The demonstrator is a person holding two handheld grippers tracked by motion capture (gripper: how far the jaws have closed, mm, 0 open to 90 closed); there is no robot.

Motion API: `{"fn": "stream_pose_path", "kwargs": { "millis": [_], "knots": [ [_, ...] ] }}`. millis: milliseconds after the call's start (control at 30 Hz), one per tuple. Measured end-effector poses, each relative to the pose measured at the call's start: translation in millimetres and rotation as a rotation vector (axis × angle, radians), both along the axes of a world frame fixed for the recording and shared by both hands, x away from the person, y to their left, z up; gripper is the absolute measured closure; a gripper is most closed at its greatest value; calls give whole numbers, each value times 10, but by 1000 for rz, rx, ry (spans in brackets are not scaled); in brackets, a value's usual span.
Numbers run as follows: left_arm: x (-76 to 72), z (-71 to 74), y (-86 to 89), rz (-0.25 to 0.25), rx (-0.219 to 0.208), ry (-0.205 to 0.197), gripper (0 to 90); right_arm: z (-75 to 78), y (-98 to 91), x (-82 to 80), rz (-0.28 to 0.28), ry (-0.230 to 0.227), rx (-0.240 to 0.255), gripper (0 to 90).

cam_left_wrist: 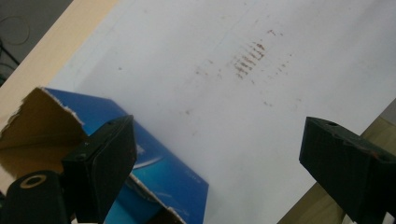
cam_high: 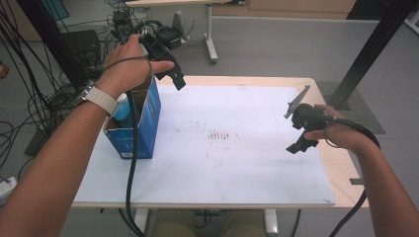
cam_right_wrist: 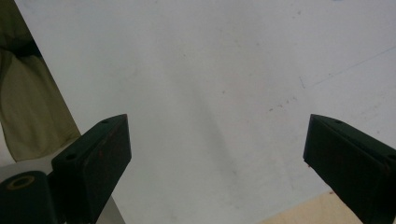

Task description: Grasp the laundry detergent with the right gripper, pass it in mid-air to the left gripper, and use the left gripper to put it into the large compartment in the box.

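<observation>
A person sits at a table (cam_high: 341, 163) covered by a white sheet (cam_high: 222, 148), with a two-jaw gripper in each hand. An open-topped blue cardboard box (cam_high: 143, 123) stands upright at the sheet's left edge, and the left gripper (cam_high: 173, 76) hangs just above and beyond its far right corner, jaws apart and empty. In the left gripper view, the torn brown flap and blue wall of the box (cam_left_wrist: 163, 172) lie below and to the left of the jaws, so the opening is under and behind them rather than straight ahead. The right gripper (cam_high: 301, 140) hovers well apart from the box, over the sheet's right edge, jaws also wide apart with nothing between them; the left hand (cam_high: 126, 64) is much the nearer to the box. Something pale blue and white (cam_high: 123, 109) shows inside the box, mostly hidden by the forearm and the box wall, and what it is cannot be made out. Faint brownish marks (cam_high: 220, 134) speckle the middle of the sheet
</observation>
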State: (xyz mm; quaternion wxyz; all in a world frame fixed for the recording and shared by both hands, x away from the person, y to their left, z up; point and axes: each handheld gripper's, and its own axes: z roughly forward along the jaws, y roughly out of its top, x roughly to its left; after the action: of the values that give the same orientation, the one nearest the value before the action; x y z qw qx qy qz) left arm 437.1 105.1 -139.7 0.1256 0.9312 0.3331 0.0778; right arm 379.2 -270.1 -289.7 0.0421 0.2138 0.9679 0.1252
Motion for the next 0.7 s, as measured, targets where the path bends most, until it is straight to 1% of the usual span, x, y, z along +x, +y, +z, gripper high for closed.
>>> {"fn": "stream_pose_path", "kwargs": {
  "millis": [33,67,100,133,167,200,233,267,300,333,367,400,433,467,567,600,633,700],
  "knots": [
    [-4,-40,-22,-24,6,2,116,-15,5,-5,2,5,-1,73],
    [-4,-40,-22,-24,6,2,116,-15,5,-5,2,5,-1,73],
    [-20,-79,-48,-59,0,2,116,-32,3,-11,-2,7,2,73],
    [-33,-95,-61,-74,-1,1,116,-41,2,-13,-4,5,4,72],
    [-33,-95,-61,-74,-1,1,116,-50,4,-18,-7,6,4,71],
    [-68,-137,-97,-110,3,0,117,-63,6,-20,-5,7,3,71],
    [-89,-157,-115,-129,0,-4,116,-76,9,-22,-6,10,2,72],
    [-89,-157,-115,-129,0,-4,116,-76,9,-22,-6,10,2,72],
    [-126,-200,-148,-171,-2,-3,117,-94,16,-23,-3,14,-2,72],
    [-142,-225,-165,-186,1,-9,117,-94,20,-23,-4,15,-3,72],
    [-142,-225,-165,-186,1,-9,116,-96,24,-24,-7,13,-1,72],
    [-163,-273,-189,-208,3,-12,116,-95,27,-24,-6,13,-1,72],
    [-163,-273,-189,-208,3,-12,116,-94,29,-25,-7,12,-1,72],
    [-168,-296,-198,-218,4,-11,116,-94,29,-25,-7,12,-1,72],
    [-180,-377,-221,-244,1,-7,113,-90,32,-28,-13,5,2,72],
    [-185,-432,-233,-260,2,-5,113,-90,31,-29,-14,2,1,71],
    [-185,-432,-233,-260,2,-5,113,-90,31,-29,-14,2,1,71],
    [-193,-507,-253,-279,5,3,113,-104,28,-29,-16,3,2,71]
  ]
}}
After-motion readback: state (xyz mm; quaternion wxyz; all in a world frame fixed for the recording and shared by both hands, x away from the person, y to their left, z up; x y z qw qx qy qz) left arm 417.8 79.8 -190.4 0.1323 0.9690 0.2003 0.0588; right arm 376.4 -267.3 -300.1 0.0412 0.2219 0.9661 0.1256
